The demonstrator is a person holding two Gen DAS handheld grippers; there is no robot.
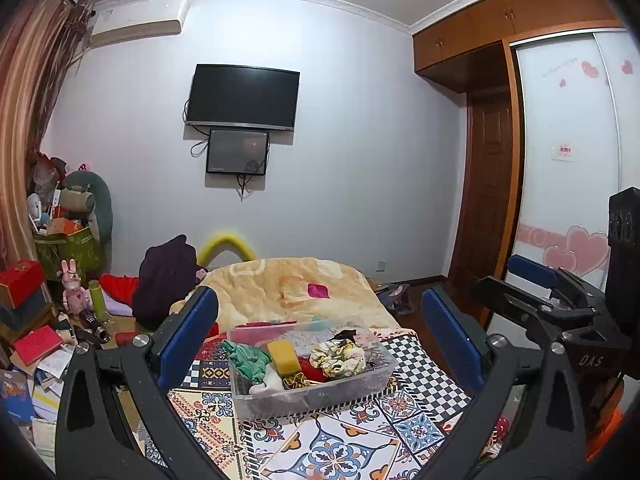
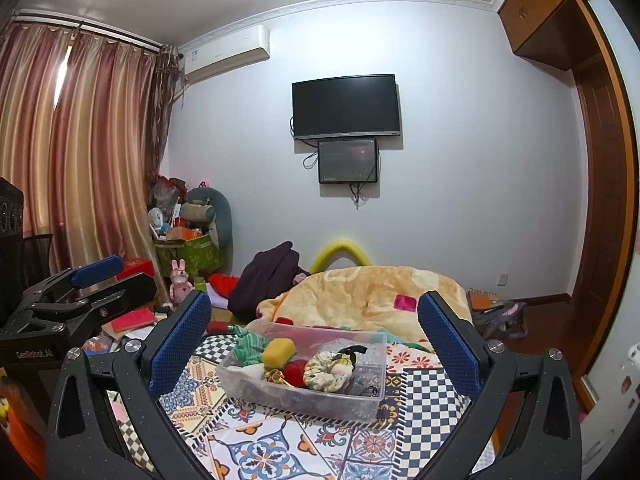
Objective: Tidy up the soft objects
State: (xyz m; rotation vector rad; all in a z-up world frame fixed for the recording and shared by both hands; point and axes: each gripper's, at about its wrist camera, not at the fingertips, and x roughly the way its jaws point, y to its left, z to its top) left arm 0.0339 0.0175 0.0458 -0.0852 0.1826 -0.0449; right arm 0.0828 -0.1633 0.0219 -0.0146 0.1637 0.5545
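My left hand-held gripper (image 1: 320, 328) and right hand-held gripper (image 2: 316, 332) both hang wide open and empty above the clear plastic bin (image 1: 376, 376), which already holds the yellow sponge (image 1: 283, 357), floral scrunchie (image 1: 340, 357) and green cloth (image 1: 248, 362), so I judge the sorting nearly done.

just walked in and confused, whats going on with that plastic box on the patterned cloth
A person holds two handheld grippers, both open and empty, hovering short of a clear plastic bin on the patterned cloth. The left gripper and right gripper touch nothing. The bin holds soft items: a yellow sponge, a green cloth, a floral scrunchie and something red. Judging by that, sorting hasn't visibly begun.
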